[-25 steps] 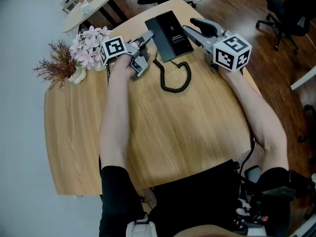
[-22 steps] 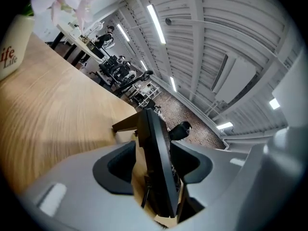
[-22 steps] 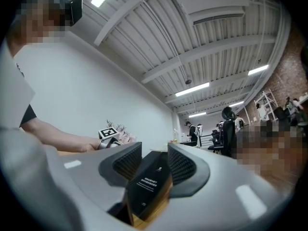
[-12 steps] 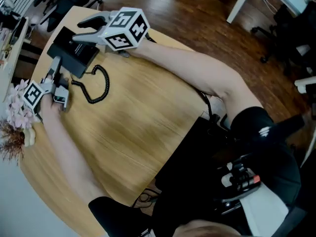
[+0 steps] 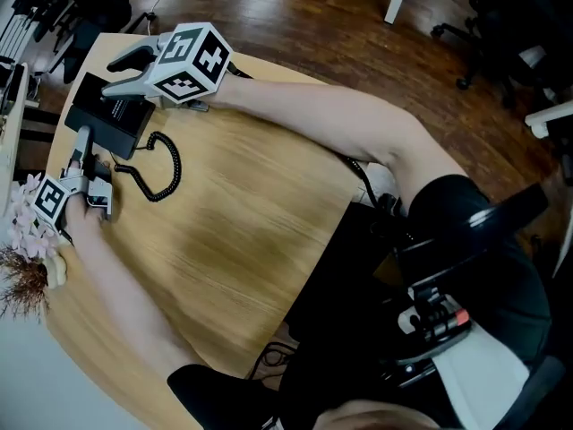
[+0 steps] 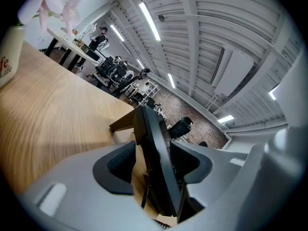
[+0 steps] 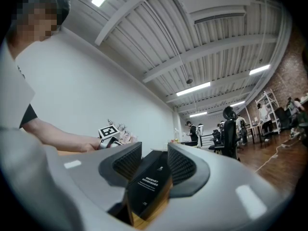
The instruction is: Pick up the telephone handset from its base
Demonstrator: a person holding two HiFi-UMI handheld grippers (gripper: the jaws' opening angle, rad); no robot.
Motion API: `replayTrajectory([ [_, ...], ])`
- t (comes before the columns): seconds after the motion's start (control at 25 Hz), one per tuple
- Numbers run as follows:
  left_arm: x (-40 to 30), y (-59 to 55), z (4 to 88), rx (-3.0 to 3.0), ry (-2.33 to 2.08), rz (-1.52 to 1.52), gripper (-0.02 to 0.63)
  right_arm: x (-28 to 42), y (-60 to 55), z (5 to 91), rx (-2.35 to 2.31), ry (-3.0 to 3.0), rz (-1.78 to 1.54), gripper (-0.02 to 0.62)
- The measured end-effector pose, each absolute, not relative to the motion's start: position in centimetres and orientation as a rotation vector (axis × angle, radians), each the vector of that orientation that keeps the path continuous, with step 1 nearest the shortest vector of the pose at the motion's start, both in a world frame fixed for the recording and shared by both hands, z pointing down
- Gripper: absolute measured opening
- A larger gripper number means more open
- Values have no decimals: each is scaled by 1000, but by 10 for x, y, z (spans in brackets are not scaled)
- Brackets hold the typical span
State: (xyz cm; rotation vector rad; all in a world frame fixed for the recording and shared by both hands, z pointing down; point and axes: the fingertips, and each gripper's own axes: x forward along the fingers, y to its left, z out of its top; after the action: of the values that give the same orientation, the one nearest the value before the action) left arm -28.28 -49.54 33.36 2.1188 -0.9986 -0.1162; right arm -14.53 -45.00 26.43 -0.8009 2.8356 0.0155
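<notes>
**Head view**
- Table [image 5: 251, 231]: light wood-grain top, rounded corners.
- Telephone base [image 5: 100, 119]: flat black slab w/ white print, at the far left corner of the top.
- Cord [image 5: 161, 173]: black, coiled. It loops on the wood beside the base & runs to your left gripper [image 5: 88, 150], which sits just beside the base.
- Your right gripper [image 5: 114, 72]: grey, w/ a black-and-white marker cube [image 5: 188, 61]. It hangs over the base's far end.
- Pink flowers [image 5: 22, 227] & a brown dried sprig [image 5: 22, 285]: at the table edge by your left hand.
- The handset is too small to make out here.

**Left gripper view**
- Handset [image 6: 156, 158]: thin, matte black, on edge & tilted between the ribbed black pads [image 6: 118, 162]. Your tongs pinch it, and the cord hangs at its lower end.
- White mug [image 6: 7, 57]: lettered, at the left, w/ pink petals above it. Whether they stand in it can't be told.

**Right gripper view**
- Your tongs are spread w/ nothing gripped. The base [image 7: 149, 182] shows in the gap, print up.
- Only this view shows your left gripper's cube from across the table.
- Office chairs [image 7: 231, 134] stand at the back.
</notes>
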Motion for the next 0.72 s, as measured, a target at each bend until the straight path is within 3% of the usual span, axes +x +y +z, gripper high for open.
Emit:
replayTrajectory([
  [0.4, -306, -500, 318, 2304, -1068, 3, 219, -153, -441, 253, -746, 2847, 11, 169],
  [0.72, -271, -490, 333, 2163, -1010, -56, 219, -139, -449, 267, -805, 2837, 1, 169],
])
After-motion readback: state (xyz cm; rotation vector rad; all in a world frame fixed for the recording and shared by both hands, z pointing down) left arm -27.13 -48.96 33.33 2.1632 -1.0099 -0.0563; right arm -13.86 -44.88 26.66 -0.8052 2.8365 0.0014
